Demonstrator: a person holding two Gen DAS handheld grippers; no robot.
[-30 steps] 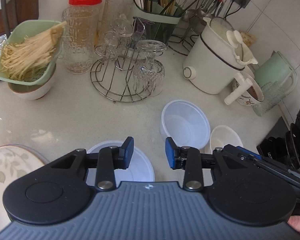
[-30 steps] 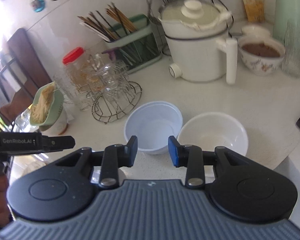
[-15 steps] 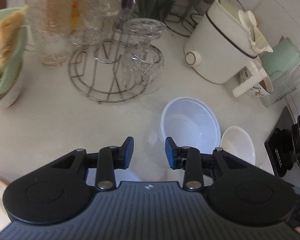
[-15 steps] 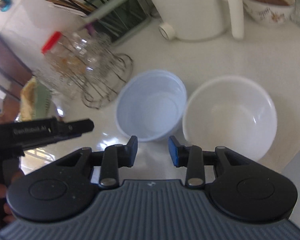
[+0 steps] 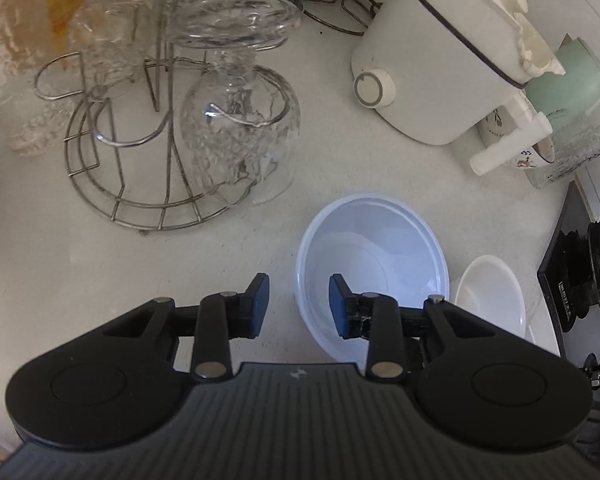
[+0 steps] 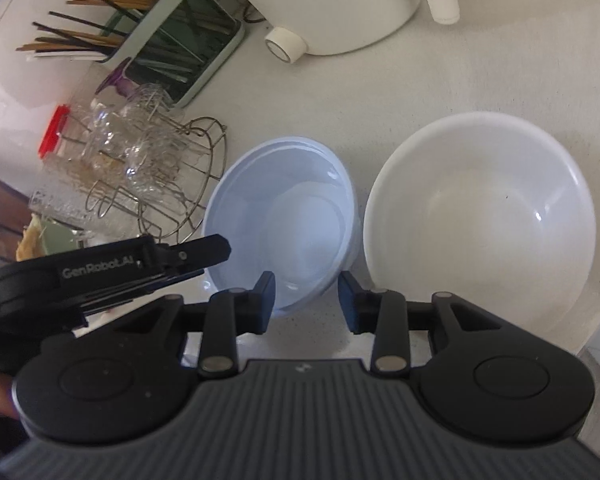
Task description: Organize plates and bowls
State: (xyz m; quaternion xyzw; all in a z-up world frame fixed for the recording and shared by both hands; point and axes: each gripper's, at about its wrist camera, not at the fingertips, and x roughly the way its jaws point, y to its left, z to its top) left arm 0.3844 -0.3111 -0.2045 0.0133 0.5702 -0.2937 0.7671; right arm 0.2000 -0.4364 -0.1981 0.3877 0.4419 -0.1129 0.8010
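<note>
A pale blue plastic bowl (image 5: 374,264) stands on the white counter, with a white bowl (image 5: 490,296) just to its right. In the right wrist view the blue bowl (image 6: 284,216) is left of the white bowl (image 6: 480,216). My left gripper (image 5: 294,300) is open, its jaws standing either side of the blue bowl's near left rim. My right gripper (image 6: 306,300) is open over the blue bowl's near right rim, beside the white bowl. The left gripper (image 6: 204,254) shows in the right wrist view at the blue bowl's left edge.
A wire rack (image 5: 148,160) with upturned glasses (image 5: 240,136) stands behind and left of the bowls. A white electric pot (image 5: 440,60), a green kettle (image 5: 568,80) and a chopstick holder (image 6: 172,40) line the back. A black stove (image 5: 584,280) is at the right.
Both grippers have moved forward and down toward the blue bowl. The round white plate and the noodle bowl have left the left wrist view. Both grippers stay open.
</note>
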